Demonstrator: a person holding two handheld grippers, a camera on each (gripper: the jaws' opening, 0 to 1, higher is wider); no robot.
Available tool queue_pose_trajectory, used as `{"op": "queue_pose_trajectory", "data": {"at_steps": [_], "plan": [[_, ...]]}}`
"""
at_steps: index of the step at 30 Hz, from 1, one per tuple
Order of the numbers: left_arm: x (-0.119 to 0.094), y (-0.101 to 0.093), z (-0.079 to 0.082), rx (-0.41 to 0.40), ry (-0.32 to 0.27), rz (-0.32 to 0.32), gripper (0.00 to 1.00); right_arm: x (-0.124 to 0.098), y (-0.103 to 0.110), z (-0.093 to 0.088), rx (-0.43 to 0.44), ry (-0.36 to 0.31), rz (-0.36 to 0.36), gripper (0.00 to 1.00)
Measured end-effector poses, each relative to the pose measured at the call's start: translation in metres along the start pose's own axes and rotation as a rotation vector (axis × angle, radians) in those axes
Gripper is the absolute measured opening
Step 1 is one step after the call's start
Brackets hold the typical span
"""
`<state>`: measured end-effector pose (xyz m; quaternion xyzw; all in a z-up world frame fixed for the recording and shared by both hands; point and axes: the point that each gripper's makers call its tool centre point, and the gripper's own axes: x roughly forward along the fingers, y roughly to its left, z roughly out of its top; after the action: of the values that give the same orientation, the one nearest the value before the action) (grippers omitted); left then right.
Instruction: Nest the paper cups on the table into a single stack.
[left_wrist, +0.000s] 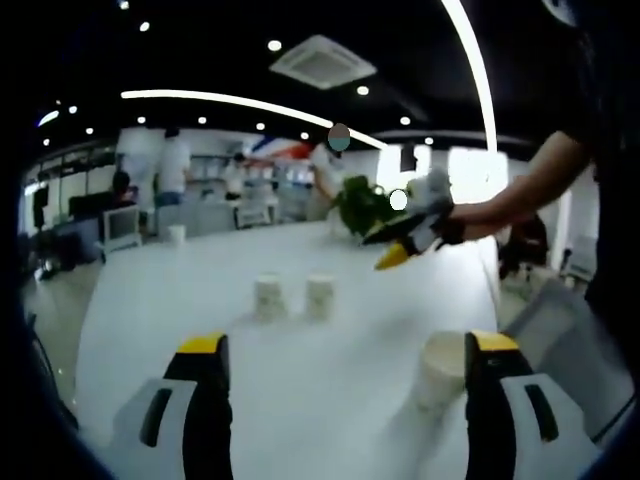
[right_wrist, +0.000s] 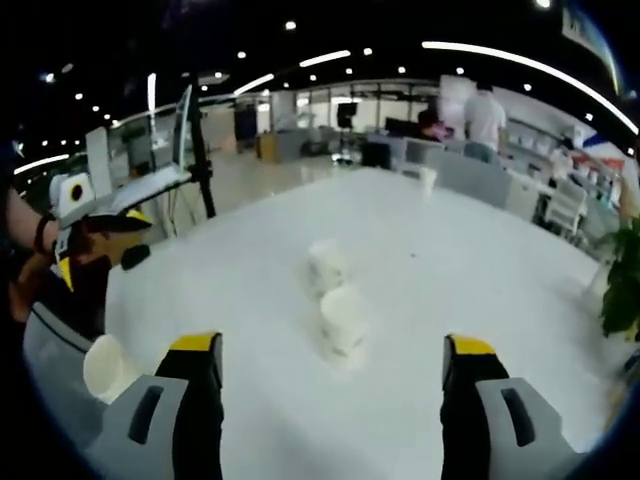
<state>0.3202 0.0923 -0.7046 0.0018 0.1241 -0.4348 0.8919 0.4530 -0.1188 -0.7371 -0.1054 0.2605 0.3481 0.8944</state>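
Note:
Two white paper cups (left_wrist: 268, 297) (left_wrist: 320, 296) stand side by side mid-table in the left gripper view. A third cup (left_wrist: 440, 370) stands close to my left gripper's right jaw. My left gripper (left_wrist: 347, 345) is open with nothing between its jaws. My right gripper (left_wrist: 405, 240), held by a hand, hovers over the table's far right. In the right gripper view the pair of cups (right_wrist: 326, 264) (right_wrist: 343, 318) stands just ahead of my open right gripper (right_wrist: 332, 346). The third cup (right_wrist: 105, 367) is at the left, below my left gripper (right_wrist: 95, 245).
The white table (left_wrist: 300, 400) is long. A further cup (left_wrist: 177, 234) (right_wrist: 428, 181) stands at its distant end. A green plant (left_wrist: 360, 205) (right_wrist: 625, 270) sits at one side. An open laptop (right_wrist: 140, 180) is near the table edge. People stand in the office behind.

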Motion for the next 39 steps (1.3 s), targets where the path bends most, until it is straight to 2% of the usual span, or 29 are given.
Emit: {"op": "queue_pose_trajectory", "data": {"at_steps": [7, 16, 29, 33, 35, 37, 39], "plan": [[-0.006, 0.008, -0.005, -0.015, -0.002, 0.028, 0.96, 0.019, 0.001, 0.002, -0.016, 0.003, 0.011, 0.83], [-0.008, 0.024, -0.008, -0.05, -0.014, 0.088, 0.95, 0.048, 0.0, -0.005, -0.045, 0.041, 0.028, 0.79], [-0.012, 0.033, -0.013, -0.07, -0.015, 0.134, 0.94, 0.078, -0.01, -0.007, -0.029, 0.046, 0.039, 0.7], [-0.015, 0.036, -0.013, -0.082, -0.026, 0.152, 0.94, 0.083, -0.011, -0.012, -0.05, 0.064, 0.038, 0.62], [-0.015, 0.036, -0.015, -0.084, -0.026, 0.154, 0.93, 0.086, -0.011, -0.012, -0.026, 0.062, 0.045, 0.6], [-0.015, 0.035, -0.015, -0.081, -0.023, 0.155, 0.93, 0.087, -0.009, -0.011, -0.025, 0.056, 0.053, 0.55], [-0.015, 0.036, -0.017, -0.087, -0.02, 0.157, 0.93, 0.089, -0.009, -0.012, -0.066, 0.067, 0.047, 0.51]]}}
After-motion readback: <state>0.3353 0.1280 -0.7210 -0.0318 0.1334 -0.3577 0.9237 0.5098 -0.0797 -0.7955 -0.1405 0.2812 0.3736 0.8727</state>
